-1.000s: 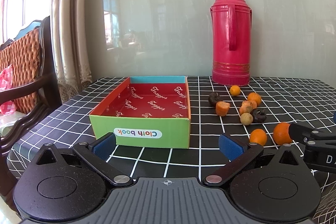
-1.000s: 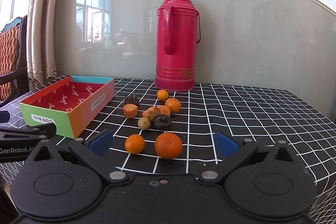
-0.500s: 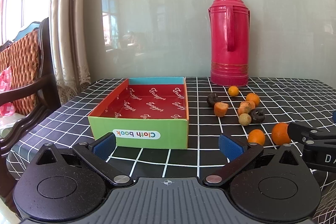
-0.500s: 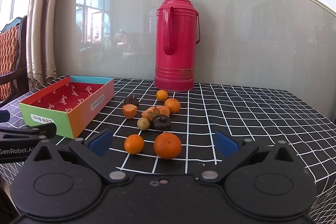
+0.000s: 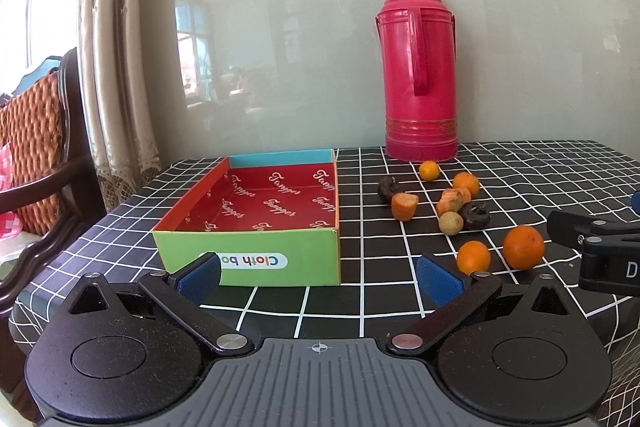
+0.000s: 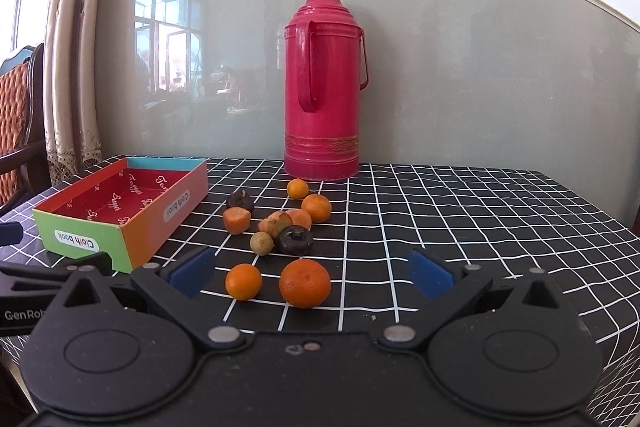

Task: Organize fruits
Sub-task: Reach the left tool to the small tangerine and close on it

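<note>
An open cardboard box [image 5: 248,263] [image 6: 132,243] with a red inside and a green front stands empty on the checked tablecloth. Right of it lie several small fruits: a large orange [image 6: 305,283] [image 5: 523,247], a smaller orange [image 6: 243,281] [image 5: 473,257], a pale round fruit [image 6: 261,243], two dark fruits [image 6: 295,239] and other orange pieces [image 6: 237,219]. My left gripper [image 5: 318,277] is open, just in front of the box. My right gripper [image 6: 310,273] is open, with both near oranges between its blue pads [image 6: 192,271] but untouched.
A tall red thermos [image 5: 420,67] [image 6: 322,83] stands at the back against the glossy wall. A wooden chair with a woven back [image 5: 36,131] and a curtain [image 5: 116,47] are on the left beyond the table edge. The right gripper's finger [image 5: 592,243] shows at the left view's right side.
Both grippers stay open. The left view has shifted slightly, so the box and fruits sit a little lower and nearer. The right gripper has edged closer to the two near oranges.
</note>
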